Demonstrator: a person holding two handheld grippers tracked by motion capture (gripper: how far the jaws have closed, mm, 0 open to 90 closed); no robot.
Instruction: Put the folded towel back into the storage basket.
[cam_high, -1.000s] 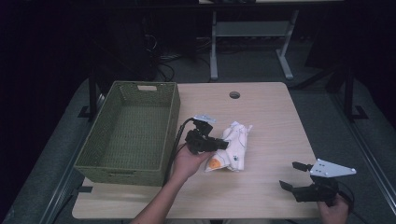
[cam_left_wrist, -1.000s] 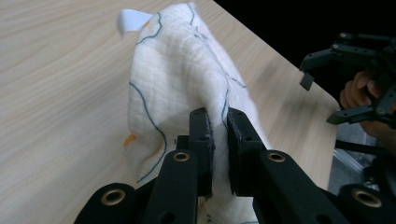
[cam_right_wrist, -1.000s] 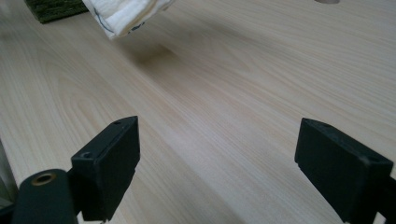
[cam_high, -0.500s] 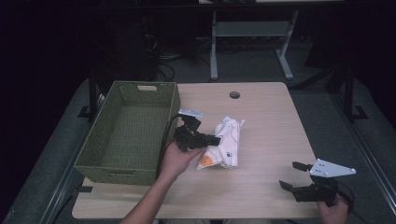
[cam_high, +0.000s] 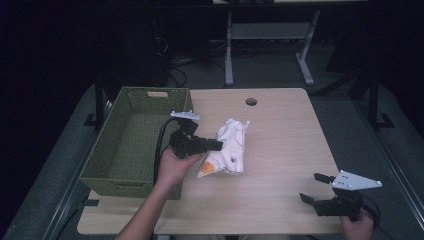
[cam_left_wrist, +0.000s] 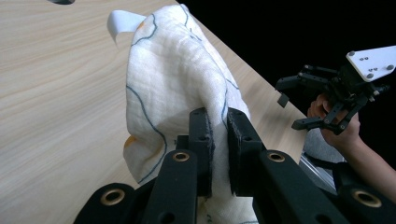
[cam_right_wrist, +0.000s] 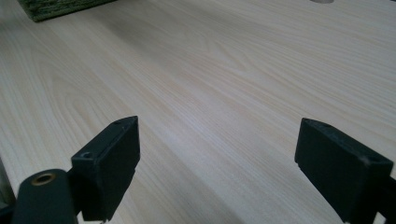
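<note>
Shifted toward the basket (cam_high: 135, 145), left gripper (cam_high: 212, 145) pinches cloth (cam_high: 229, 150); right gripper (cam_high: 317, 188) gapes.

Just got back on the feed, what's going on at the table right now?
A person is working with a gripper in each hand. The left gripper has its jaws pinched shut on a fold of a white patterned cloth, which is bunched up on the table just right of the green basket. The right gripper is open and holds nothing, near the table's front right corner. The basket looks empty.
</note>
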